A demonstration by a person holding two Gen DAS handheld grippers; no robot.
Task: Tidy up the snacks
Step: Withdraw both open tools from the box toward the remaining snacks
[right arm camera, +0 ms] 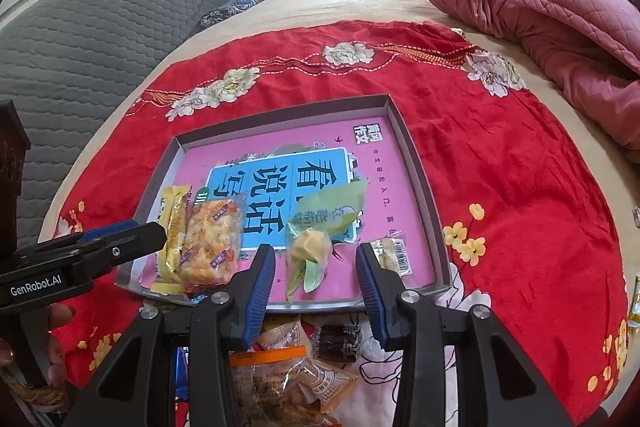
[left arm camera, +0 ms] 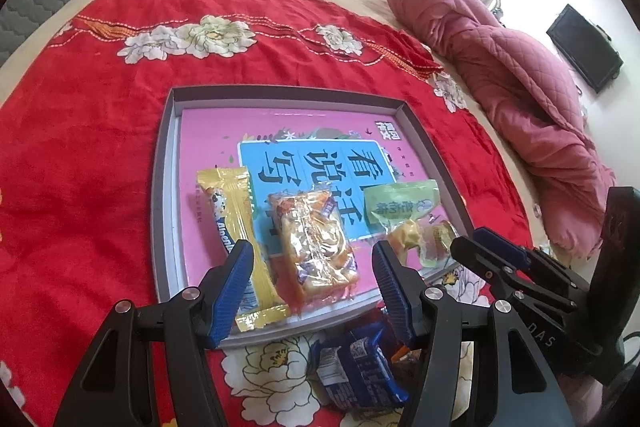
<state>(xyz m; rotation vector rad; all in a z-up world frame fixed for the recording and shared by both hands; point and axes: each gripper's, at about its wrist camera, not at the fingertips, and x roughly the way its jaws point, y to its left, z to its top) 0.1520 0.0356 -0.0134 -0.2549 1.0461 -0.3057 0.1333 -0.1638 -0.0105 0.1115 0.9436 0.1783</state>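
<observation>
I am holding both claws above the near edge of a shallow grey tray (left arm camera: 160, 187) that is lying on a red flowered blanket (left arm camera: 80, 147) spread over a bed. A pink book (left arm camera: 208, 155) is filling the tray floor, and the snacks are sitting on its near half.

Through the left camera I am seeing the left claw (left arm camera: 314, 291) spread, with nothing between its blue pads (left arm camera: 232, 291); an orange cracker pack (left arm camera: 316, 247) is lying on the book beyond the gap. A long yellow bar (left arm camera: 240, 223) is lying beside it toward the tray's left edge, its near end poking over the rim. A green pouch (left arm camera: 400, 207) is sitting toward the right edge. Only this view is showing a blue packet (left arm camera: 360, 375) on the blanket just outside the tray's near edge.

Through the right camera I am seeing the right claw (right arm camera: 316, 283) standing partly apart, pinching nothing, with the green pouch (right arm camera: 332, 215) on the book past its pads. Only this view is showing a small clear packet (right arm camera: 394, 253) near the tray's near right corner, a heap of orange and dark packets (right arm camera: 296, 367) on the blanket below the tray, and fingers (right arm camera: 60, 315) wrapped around the left claw's handle.
</observation>
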